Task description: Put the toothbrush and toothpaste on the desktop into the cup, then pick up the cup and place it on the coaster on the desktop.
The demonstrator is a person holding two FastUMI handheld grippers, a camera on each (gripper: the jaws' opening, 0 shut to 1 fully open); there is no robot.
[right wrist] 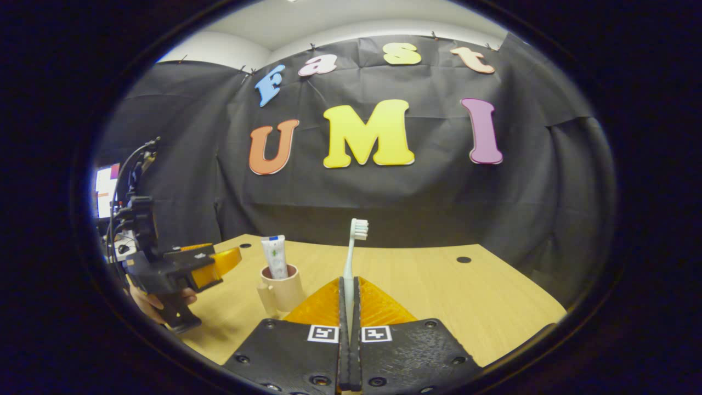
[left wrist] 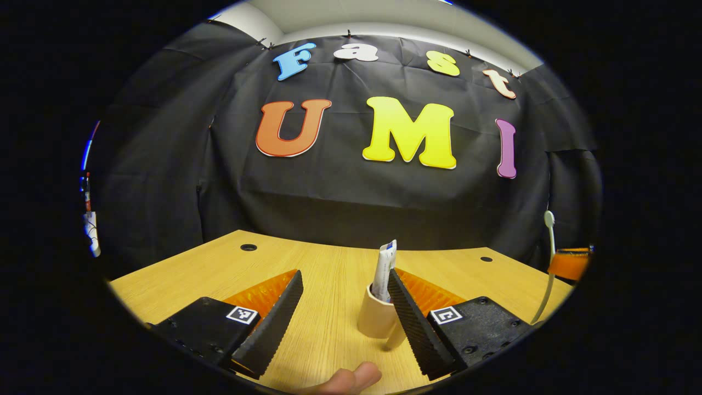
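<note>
**Toothpaste in the cup, toothbrush pinched upright**

In the left gripper view, the left hand-held gripper (left wrist: 340, 307) sits low in the frame with its two fingers spread wide apart and nothing between them. The cup (left wrist: 375, 321) stands on the wooden surface (left wrist: 329, 263) at lower centre, just beside the inner edge of the right-hand finger (left wrist: 408, 323); whether they touch cannot be told. The toothpaste (left wrist: 385, 269) stands nearly upright inside the cup, its crimped end pointing up. A fingertip (left wrist: 351, 378) of the person's hand shows at the bottom edge. At the right edge of this view, the toothbrush (left wrist: 550, 258) appears as a thin pale stalk rising beside an orange part of the other gripper.

In the right gripper view, the right hand-held gripper (right wrist: 349, 291) is at bottom centre, its fingers pressed together on the toothbrush (right wrist: 351, 258) handle. The brush stands upright, bristle head at the top, in the middle of the frame. Left of centre, the cup (right wrist: 282, 293) stands on the surface (right wrist: 466, 296) with the toothpaste (right wrist: 275, 255) upright in it. Further left, at the left edge, the left hand-held gripper (right wrist: 219, 260) hangs above the surface near the cup, held by a hand (right wrist: 159, 299), with cables running up from it.
</note>
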